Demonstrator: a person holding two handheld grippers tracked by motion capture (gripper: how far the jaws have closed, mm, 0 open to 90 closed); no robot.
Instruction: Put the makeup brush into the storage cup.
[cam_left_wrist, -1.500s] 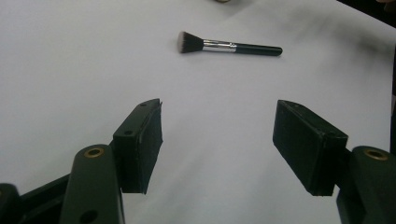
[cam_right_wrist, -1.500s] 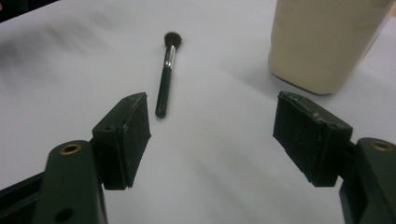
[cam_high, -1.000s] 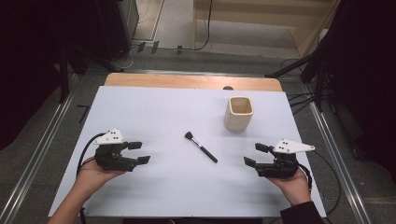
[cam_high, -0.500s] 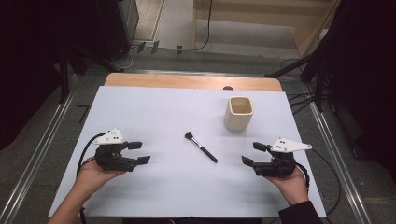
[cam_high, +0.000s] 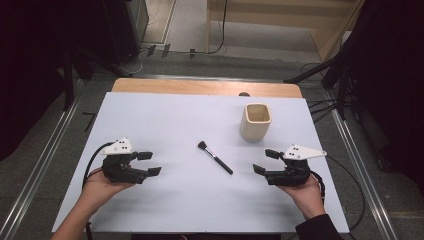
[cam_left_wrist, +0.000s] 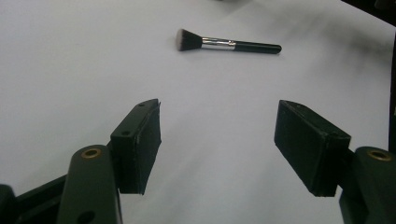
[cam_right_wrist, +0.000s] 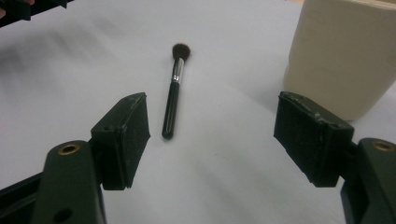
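A makeup brush (cam_high: 215, 157) with a black handle, silver ferrule and dark bristles lies flat near the middle of the white table (cam_high: 165, 115); it also appears as the brush (cam_left_wrist: 227, 43) and the brush (cam_right_wrist: 173, 91). A cream square cup (cam_high: 256, 121), upright and seemingly empty, stands behind and right of it; the cup (cam_right_wrist: 345, 51) is close in the right gripper view. My left gripper (cam_high: 149, 163) rests open at the left, jaws pointing right toward the brush. My right gripper (cam_high: 265, 161) stands open just right of the handle's end. Neither gripper holds anything.
A wooden strip (cam_high: 200, 87) runs along the table's far edge. Metal rails (cam_high: 352, 155) flank the table on the floor. Cables (cam_high: 320, 105) lie on the floor at the right, and dark equipment stands at the back left.
My right gripper has crept a little left toward the brush handle. The left gripper, brush and cup have not moved.
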